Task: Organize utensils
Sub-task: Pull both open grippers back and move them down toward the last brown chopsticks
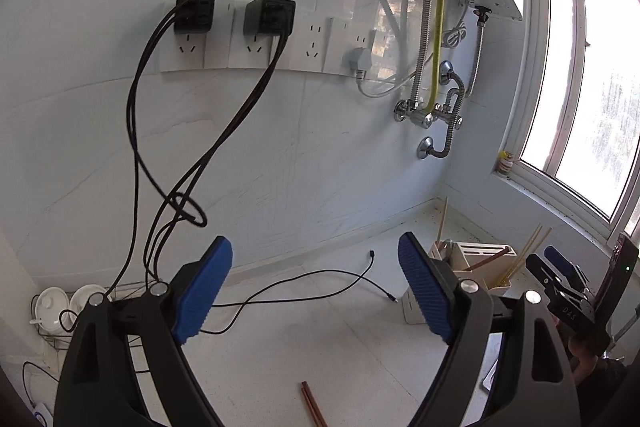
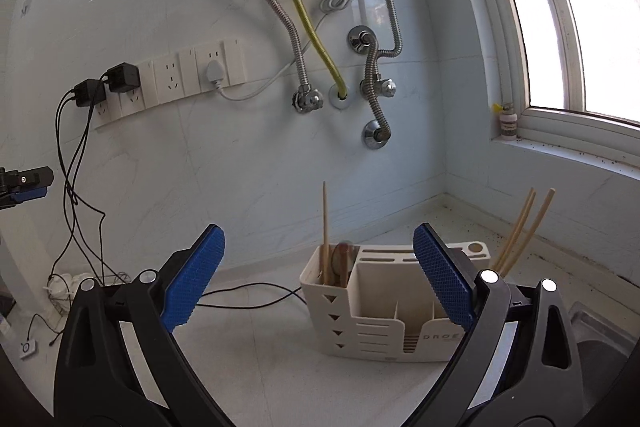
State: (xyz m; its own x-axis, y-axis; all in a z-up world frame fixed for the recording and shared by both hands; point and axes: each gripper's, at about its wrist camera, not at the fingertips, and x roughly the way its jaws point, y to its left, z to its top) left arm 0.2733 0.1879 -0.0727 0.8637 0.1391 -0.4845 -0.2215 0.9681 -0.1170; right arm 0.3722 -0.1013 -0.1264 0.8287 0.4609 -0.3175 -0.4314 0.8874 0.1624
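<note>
Both claws are hanging wide apart and gripping nothing, so a pick-up looks to be the step in hand. The left claw (image 1: 316, 291) is hovering above the surface (image 1: 320, 347), where a pair of brown chopsticks (image 1: 312, 403) is lying at its 6 o'clock. The right claw (image 2: 320, 279) is facing the white holder (image 2: 360, 311), which is already keeping pale chopsticks (image 2: 326, 227) and probably a spoon. Next, the left claw needs lowering and closing on the brown pair.
</note>
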